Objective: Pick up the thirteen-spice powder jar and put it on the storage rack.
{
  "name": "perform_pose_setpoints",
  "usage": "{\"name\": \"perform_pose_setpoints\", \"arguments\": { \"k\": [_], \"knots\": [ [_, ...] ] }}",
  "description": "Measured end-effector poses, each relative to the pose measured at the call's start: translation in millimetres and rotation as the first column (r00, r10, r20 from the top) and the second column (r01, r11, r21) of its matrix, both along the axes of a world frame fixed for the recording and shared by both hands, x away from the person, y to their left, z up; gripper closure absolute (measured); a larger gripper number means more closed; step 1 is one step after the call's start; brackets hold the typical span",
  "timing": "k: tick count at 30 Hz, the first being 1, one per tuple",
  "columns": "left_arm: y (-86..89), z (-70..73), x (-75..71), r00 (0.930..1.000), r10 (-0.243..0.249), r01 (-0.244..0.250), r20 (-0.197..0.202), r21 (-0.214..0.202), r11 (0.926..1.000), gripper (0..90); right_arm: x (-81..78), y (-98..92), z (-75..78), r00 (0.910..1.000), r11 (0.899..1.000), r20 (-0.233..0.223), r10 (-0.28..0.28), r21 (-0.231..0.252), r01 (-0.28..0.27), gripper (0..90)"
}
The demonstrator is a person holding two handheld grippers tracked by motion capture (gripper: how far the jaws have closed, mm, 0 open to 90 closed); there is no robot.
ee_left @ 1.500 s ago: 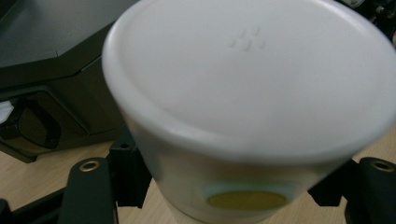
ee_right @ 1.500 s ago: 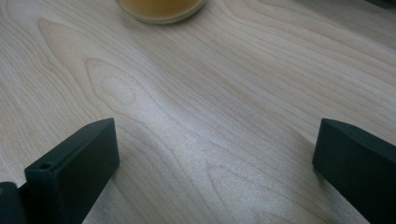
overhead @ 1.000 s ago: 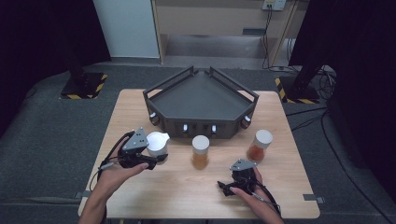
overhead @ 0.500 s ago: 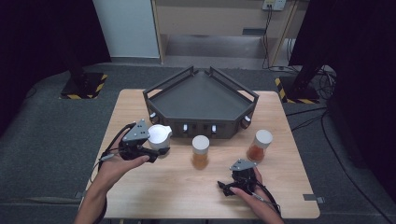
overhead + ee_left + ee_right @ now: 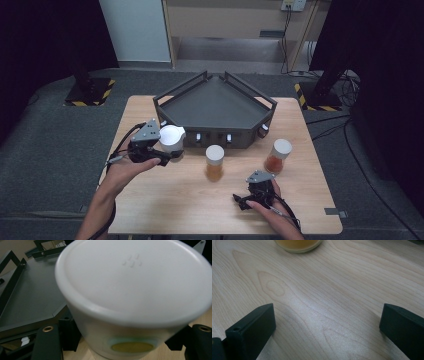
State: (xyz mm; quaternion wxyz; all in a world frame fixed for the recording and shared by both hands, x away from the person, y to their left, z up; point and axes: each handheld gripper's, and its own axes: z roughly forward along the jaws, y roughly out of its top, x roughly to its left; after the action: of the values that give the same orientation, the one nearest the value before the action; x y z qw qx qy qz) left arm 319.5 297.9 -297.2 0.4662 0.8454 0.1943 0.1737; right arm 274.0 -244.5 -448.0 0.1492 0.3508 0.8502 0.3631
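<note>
Gripping a white-lidded jar (image 5: 171, 141), left tongs (image 5: 167, 152) near tray (image 5: 215, 107).

My left claw (image 5: 167, 150) grips a white-lidded jar (image 5: 171, 138) (lid toward my camera, a yellow oval on its side) beside the dark tray's (image 5: 215, 107) front corner. Two more white-capped jars, one amber (image 5: 215, 162), one reddish (image 5: 278, 156), stand upright on the wooden table (image 5: 175, 200).

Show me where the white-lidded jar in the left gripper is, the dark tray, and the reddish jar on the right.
white-lidded jar (image 5: 171, 136): high view, on its white lid.
dark tray (image 5: 215, 105): high view, on its bare floor.
reddish jar (image 5: 275, 163): high view, on its reddish body below the lid.
</note>
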Motion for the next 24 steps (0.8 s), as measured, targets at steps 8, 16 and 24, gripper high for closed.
{"name": "perform_pose_setpoints", "arguments": {
  "k": [8,16,24],
  "knots": [
    [-4.0,5.1,13.7,0.9998,-0.020,0.020,0.003,-0.001,0.9998,29.3,0.1,-0.1,0.0,1.0000,1.000,-0.001,0.000,0.001,0.000,0.5],
    [-7.4,12.0,28.6,0.9994,-0.034,0.034,0.006,0.007,0.9994,29.3,0.1,-0.1,0.0,1.0000,1.000,-0.001,0.000,0.000,0.000,0.5],
    [-10.2,19.7,42.7,0.9993,-0.036,0.036,0.008,0.004,0.9994,29.3,0.1,-0.1,0.0,1.0000,1.000,-0.001,0.000,0.000,0.000,0.5]
  ]
}}
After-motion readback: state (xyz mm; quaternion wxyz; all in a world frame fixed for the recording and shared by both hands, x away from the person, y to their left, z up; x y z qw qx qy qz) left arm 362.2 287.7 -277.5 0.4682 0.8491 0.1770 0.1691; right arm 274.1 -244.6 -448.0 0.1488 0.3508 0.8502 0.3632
